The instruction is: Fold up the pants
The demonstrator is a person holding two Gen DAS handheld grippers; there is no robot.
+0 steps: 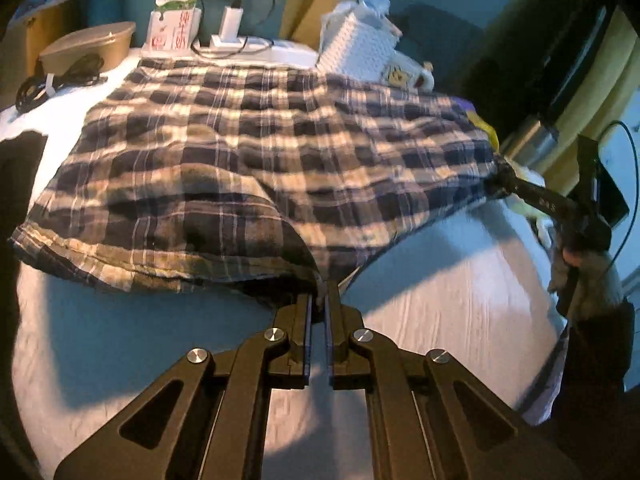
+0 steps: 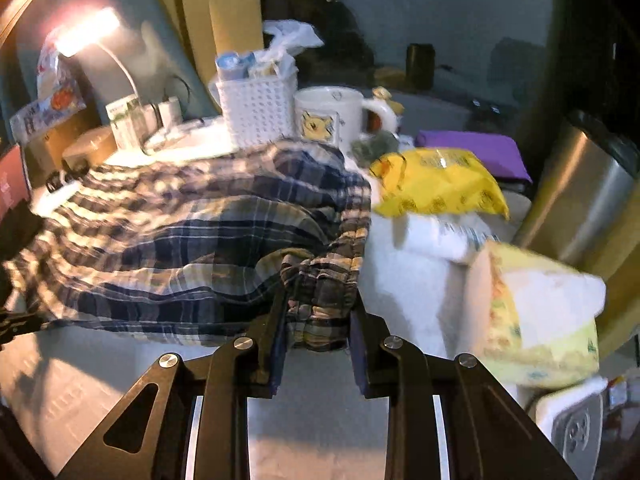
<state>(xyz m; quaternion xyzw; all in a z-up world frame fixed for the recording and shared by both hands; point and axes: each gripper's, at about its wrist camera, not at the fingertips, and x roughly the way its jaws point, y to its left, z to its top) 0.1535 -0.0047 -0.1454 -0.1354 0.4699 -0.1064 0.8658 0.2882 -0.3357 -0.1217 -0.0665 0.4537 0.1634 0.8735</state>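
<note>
Plaid pants (image 1: 256, 152) spread flat on surface (image 1: 440, 280), long axis crosswise betw. both tongs. Left tongs (image 1: 319, 292) pinched shut on near hem; right tongs (image 2: 318, 320) clamped on bunched waistband. Both equally close; fold away from tongs, prob.

Left gripper (image 1: 319, 292) fingers pinched together; right gripper (image 2: 318, 312) fingers clamped, angled downward.

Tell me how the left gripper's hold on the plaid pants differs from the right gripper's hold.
The left gripper pinches a thin edge of the plaid pants, its jaws nearly touching; the right gripper clamps a thick bunch of gathered fabric, its jaws held apart by it. The left holds the near hem; the right holds a side corner by the yellow bag. Both are shut on the pants.
</note>
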